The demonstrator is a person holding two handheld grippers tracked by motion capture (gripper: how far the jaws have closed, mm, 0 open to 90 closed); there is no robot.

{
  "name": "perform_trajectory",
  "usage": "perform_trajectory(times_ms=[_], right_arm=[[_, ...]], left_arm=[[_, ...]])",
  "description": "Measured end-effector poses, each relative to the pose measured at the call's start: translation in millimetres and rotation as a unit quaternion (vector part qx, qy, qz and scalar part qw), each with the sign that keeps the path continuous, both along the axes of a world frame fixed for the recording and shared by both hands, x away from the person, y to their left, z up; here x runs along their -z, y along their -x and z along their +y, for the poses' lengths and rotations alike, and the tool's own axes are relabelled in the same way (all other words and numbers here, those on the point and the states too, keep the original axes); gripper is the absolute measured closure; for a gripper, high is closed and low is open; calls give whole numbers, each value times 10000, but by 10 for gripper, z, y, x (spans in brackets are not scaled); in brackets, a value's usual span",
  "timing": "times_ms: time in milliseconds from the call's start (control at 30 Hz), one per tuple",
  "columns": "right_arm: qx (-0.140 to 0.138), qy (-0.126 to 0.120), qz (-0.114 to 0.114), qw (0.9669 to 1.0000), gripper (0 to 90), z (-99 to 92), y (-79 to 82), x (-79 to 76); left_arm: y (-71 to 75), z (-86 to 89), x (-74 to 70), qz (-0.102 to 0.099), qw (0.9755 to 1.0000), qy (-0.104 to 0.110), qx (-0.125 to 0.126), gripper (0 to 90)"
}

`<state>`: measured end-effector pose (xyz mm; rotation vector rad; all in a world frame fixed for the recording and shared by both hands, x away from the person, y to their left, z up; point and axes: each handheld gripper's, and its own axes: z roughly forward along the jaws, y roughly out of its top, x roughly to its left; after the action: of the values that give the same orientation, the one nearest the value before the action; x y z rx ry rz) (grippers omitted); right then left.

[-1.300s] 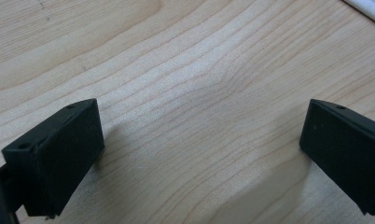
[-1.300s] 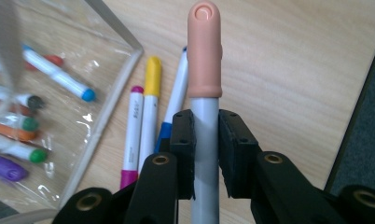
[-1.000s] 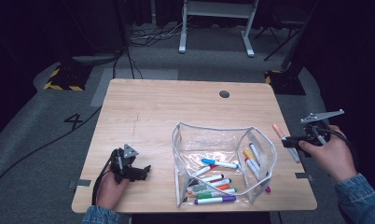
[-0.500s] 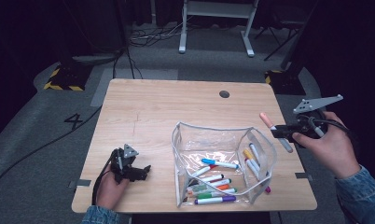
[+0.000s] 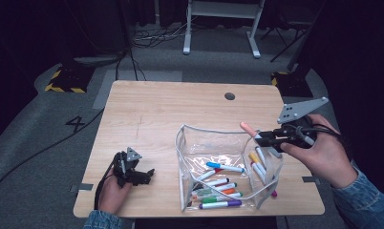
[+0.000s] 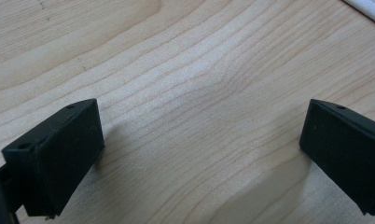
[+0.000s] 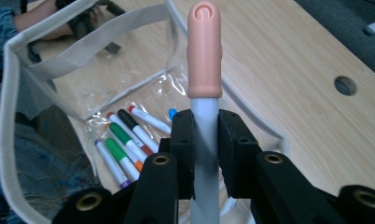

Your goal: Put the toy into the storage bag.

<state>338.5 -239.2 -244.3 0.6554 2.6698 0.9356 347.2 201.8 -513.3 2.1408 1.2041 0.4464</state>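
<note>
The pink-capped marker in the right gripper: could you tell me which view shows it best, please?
The right gripper view: the marker stands close up, its grey barrel clamped between the black fingers. The high view shows the marker small, poking out above the clear pouch.

Your wooden table (image 5: 161, 114) stands on grey carpet (image 5: 47, 143); beyond it you see a white stand's legs (image 5: 221, 33) and black cables (image 5: 152, 38) in darkness.
</note>
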Motion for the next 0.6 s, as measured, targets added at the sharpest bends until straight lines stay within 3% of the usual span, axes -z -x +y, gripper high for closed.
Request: perform_trajectory(times_ms=[400, 600], right_arm=[[-782, 308, 133, 9964, 771, 393, 54, 138], [-974, 300, 275, 9944, 770, 548, 66, 233]], left_arm=[[0, 1, 0, -6, 10000, -5, 0, 0], [0, 1, -1, -5, 10000, -6, 0, 0]])
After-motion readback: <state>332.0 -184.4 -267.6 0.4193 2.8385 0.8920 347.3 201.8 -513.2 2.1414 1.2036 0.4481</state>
